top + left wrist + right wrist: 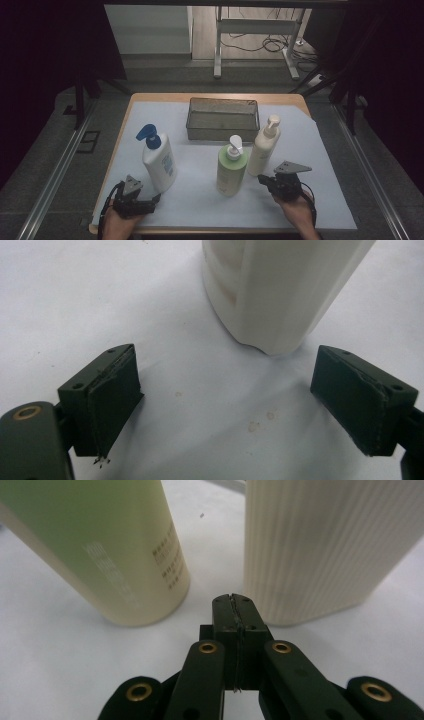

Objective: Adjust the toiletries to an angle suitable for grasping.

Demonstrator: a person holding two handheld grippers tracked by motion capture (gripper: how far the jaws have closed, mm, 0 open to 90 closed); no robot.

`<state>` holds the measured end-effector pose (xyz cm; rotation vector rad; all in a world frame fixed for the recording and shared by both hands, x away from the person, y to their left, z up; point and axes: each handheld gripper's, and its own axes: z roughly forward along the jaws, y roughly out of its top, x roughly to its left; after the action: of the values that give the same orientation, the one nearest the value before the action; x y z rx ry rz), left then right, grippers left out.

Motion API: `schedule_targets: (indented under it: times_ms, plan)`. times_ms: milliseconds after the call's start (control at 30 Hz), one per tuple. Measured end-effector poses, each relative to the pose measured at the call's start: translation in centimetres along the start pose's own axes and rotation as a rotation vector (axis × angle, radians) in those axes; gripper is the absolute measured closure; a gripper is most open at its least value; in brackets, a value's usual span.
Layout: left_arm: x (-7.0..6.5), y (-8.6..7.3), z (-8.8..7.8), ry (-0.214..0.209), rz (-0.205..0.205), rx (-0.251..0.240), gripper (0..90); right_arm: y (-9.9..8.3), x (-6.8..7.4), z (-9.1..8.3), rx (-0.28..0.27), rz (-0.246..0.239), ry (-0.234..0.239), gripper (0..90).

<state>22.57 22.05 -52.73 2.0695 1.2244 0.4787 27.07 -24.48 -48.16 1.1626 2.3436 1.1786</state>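
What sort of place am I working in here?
Probably a lab or recording rig, not a home: a paper-covered table enclosed by dark curtains, metal rails alongside, and loose cables on the floor beyond.

Both grippers are black: the left gripper (235, 400) has worn, frayed pads (112, 400); the right gripper (234, 605) shows brass-ringed pivots, a grey triangular plate (292, 167) and a black cable.

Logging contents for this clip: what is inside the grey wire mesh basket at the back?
The grey wire mesh basket looks empty: bare floor shows. Its near wall hides the front strip of that floor.
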Motion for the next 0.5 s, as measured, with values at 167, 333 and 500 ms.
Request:
schedule_targets:
  times_ms: [167,333,500]
  plan:
    - [0.0,0.0,0.0,0.0,0.0,0.0,12.0,0.8,0.6,0.6,-0.008,-0.006,-0.012,89.6]
    - [0.0,0.0,0.0,0.0,0.0,0.0,12.0,1.5,1.0,1.4,-0.011,-0.016,-0.036,89.5]
    - [0.0,0.0,0.0,0.0,0.0,0.001,12.0,2.0,1.3,2.2,-0.017,-0.019,-0.057,89.6]
